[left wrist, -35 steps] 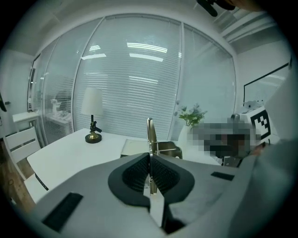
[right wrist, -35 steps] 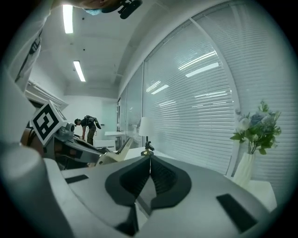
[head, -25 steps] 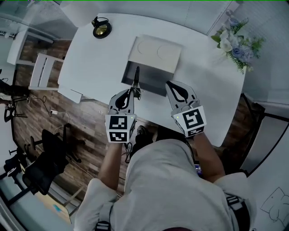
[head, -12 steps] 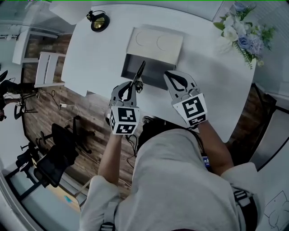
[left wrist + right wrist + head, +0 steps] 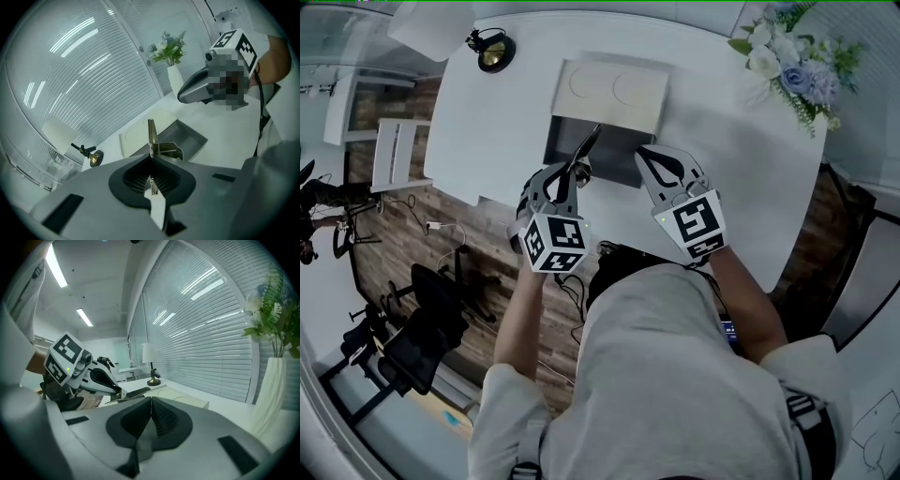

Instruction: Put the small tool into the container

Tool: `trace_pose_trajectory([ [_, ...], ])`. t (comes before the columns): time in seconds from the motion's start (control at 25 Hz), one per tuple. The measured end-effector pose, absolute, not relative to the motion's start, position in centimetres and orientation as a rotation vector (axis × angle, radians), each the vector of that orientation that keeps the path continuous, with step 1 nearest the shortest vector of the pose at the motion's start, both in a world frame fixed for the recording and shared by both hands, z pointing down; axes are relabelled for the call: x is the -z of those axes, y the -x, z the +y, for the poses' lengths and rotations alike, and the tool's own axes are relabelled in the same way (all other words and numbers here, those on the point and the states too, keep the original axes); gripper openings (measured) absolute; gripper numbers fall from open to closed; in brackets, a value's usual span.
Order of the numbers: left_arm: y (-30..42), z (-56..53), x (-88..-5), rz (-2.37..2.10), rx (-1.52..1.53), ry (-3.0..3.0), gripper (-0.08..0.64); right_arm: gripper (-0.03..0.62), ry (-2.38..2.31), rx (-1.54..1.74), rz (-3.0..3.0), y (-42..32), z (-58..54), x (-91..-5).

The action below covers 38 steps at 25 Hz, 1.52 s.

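Small tool (image 5: 589, 145): one, pinched by left gripper (image 5: 572, 174) fingers over one container (image 5: 621, 152); right gripper (image 5: 649, 157) fingers pressed together.

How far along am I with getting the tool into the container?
Done: the tool is picked up, with the left gripper shut on it, and the container stands open. In hand: the tool is held over the container's near side, not inside yet. Left: lower it in and let go. The right gripper is shut and empty beside it.
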<state>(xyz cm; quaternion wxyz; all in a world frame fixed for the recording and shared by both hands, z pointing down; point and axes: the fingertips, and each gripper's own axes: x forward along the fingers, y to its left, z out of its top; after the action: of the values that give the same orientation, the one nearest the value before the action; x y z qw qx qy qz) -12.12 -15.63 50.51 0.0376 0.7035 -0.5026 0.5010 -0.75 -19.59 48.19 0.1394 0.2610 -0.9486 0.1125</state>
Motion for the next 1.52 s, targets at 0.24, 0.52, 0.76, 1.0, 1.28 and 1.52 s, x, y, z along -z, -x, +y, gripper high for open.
trace_pose_trajectory([
  [0.24, 11.7, -16.7, -51.6, -1.439, -1.696, -2.234, 0.023, 0.025, -0.777, -0.324, -2.737, 0.5, -19.8, -48.2],
  [0.52, 10.5, -16.8, -53.1, -1.204, -1.874, -2.341, 0.023, 0.025, -0.827, -0.334, -2.711, -0.3, -20.4, -48.8],
  [0.76, 10.9, -17.0, -54.4, -1.103, -2.001, -2.338, 0.023, 0.025, -0.849, -0.341, -2.7, -0.5, -20.3, -48.9],
  [1.0, 11.1, -17.8, -55.4, -1.069, -2.02, -2.348, 0.023, 0.025, -0.871, -0.349, -2.686, -0.6, -20.6, -49.1],
  [1.28, 11.0, -18.4, -57.0, -1.008, -2.036, -2.358, 0.023, 0.025, -0.879, -0.356, -2.668, -0.5, -20.7, -49.5],
  [1.52, 11.0, -19.3, -58.2, -0.968, -2.062, -2.358, 0.023, 0.026, -0.893, -0.39, -2.644, -0.7, -21.3, -50.4],
])
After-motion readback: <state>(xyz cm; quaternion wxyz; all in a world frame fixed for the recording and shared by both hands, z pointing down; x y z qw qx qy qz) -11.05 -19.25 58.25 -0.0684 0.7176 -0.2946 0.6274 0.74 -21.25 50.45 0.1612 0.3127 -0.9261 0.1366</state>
